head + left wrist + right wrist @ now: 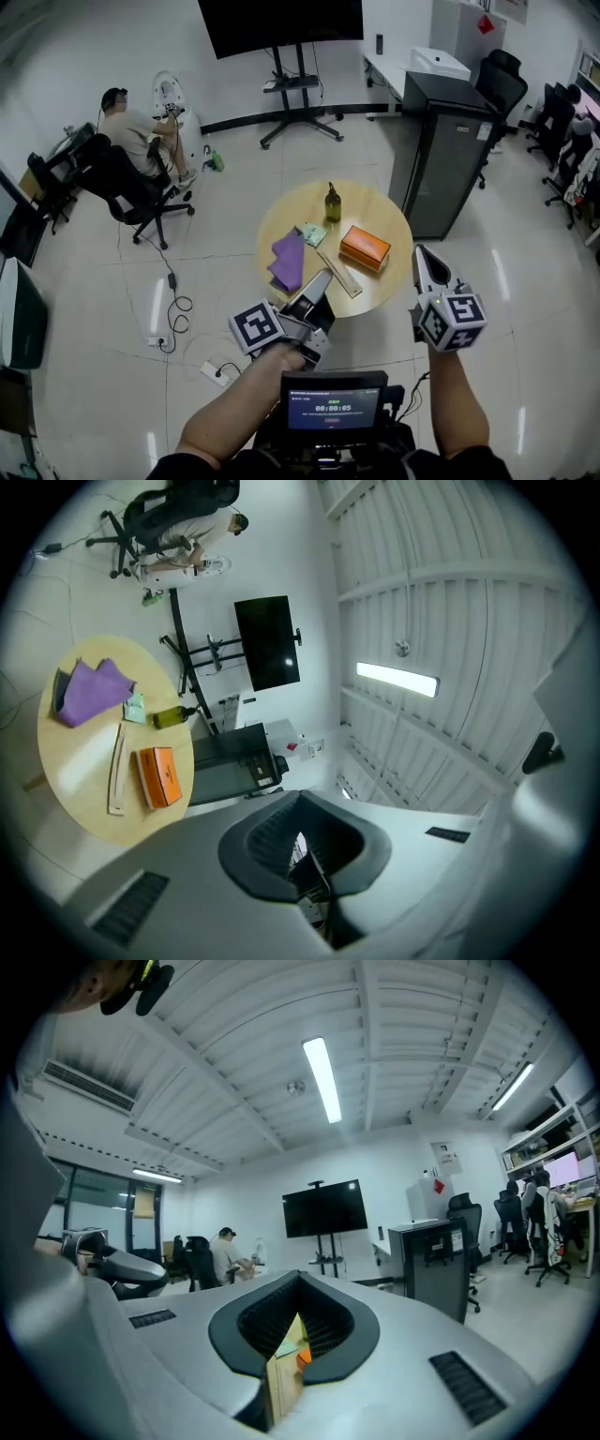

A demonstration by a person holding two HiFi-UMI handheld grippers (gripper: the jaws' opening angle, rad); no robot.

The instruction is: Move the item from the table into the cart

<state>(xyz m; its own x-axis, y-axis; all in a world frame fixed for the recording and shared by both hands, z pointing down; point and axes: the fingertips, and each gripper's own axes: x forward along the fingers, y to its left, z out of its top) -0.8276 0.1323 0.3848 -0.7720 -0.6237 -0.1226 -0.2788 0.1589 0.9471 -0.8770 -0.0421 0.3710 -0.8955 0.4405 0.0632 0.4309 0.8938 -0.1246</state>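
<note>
Head view: a flat orange rectangular box (365, 247) lies on the round pale wooden table (384, 217), right of a purple cloth (288, 261) and near a green bottle (333, 202). The left gripper (323, 278) and right gripper (420, 251) are near the table's edge.
Left gripper view: fingers pressed together, empty.
Right gripper view: fingers pressed together, empty.

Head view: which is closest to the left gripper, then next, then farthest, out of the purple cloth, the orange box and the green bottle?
1. The purple cloth, right beside the left gripper, on the left part of the table.
2. The orange box, on the right part.
3. The green bottle, upright near the far edge.
</note>
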